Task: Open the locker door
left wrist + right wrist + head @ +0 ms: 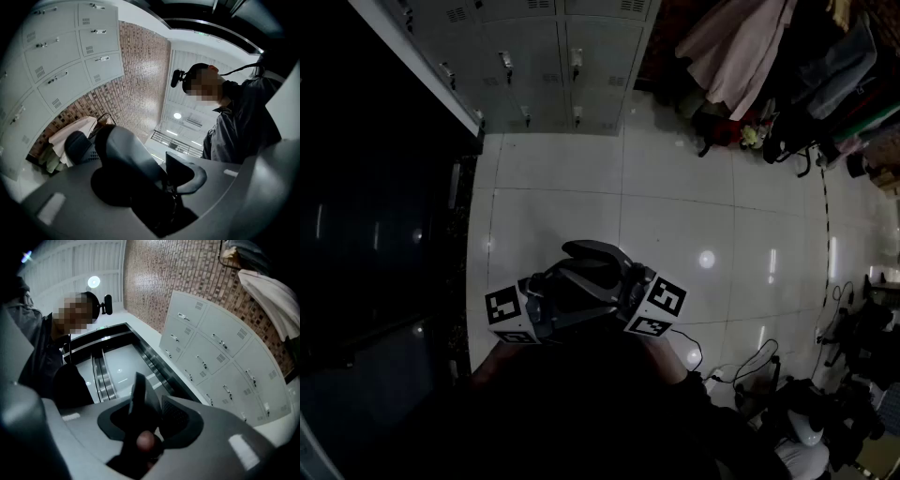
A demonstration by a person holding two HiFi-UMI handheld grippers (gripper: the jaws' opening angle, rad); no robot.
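Note:
The grey lockers [534,66] stand at the far end of the tiled floor, all doors shut, each with a small handle. They also fill the upper left of the left gripper view [61,61] and the right of the right gripper view [220,357]. I hold both grippers close to my body, far from the lockers, tilted upward and partly overlapping. My left gripper [558,291] [140,145] has its jaws spread in a V with nothing between them. My right gripper [614,281] [151,390] also stands open and holds nothing.
White floor tiles [675,206] stretch between me and the lockers. Clothes [741,47] hang at the upper right by a brick wall. A dark glass barrier [384,234] runs along the left. Cables and equipment [787,394] lie at the lower right.

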